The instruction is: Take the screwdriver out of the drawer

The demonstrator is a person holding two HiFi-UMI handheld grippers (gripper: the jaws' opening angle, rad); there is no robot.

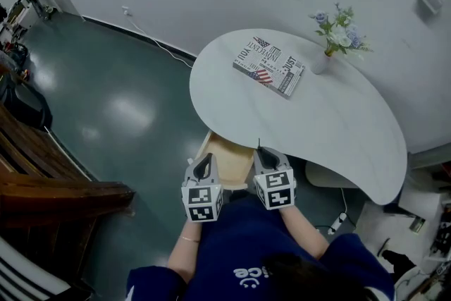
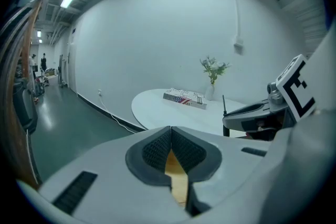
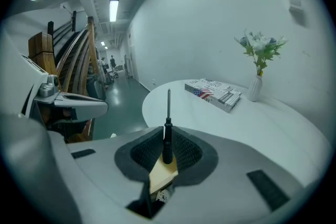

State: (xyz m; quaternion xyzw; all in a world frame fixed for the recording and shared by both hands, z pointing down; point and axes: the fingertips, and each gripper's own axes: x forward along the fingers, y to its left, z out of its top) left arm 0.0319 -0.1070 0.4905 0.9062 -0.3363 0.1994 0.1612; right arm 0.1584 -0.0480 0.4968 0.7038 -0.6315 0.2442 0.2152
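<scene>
One slim black screwdriver (image 3: 167, 131), upright in right tool (image 3: 167, 145)

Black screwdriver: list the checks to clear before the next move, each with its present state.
1. Black screwdriver gripped between the pads of the right gripper: ok.
2. Left gripper shut and empty: ok.
3. Light wooden drawer closed: not ok, it stands open.
4. Bare space on white oval table beside flag-printed book: ok.
5. Shaft tip clear of table edge: cannot tell.
</scene>
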